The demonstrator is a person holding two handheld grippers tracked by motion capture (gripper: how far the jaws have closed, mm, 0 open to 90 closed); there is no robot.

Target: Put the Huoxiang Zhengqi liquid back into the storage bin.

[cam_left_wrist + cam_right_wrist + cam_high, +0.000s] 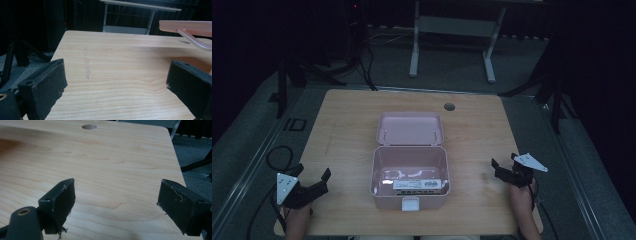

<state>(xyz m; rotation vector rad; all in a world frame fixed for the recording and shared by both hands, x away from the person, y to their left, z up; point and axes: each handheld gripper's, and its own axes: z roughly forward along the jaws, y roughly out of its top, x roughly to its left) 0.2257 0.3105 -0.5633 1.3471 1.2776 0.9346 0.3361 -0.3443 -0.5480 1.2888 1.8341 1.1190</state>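
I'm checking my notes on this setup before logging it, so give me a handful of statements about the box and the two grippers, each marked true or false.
1. The pink box has its lid open. True.
2. The left gripper is shut on the box's latch. False: its jaws stand wide apart over bare table, left of the box.
3. Something white lies inside the box. True: a flat white item rests against the near wall.
4. The right gripper holds the lid. False: it is open, right of the box, touching nothing.
5. The box stands at the table's far right corner. False: it sits near the middle.
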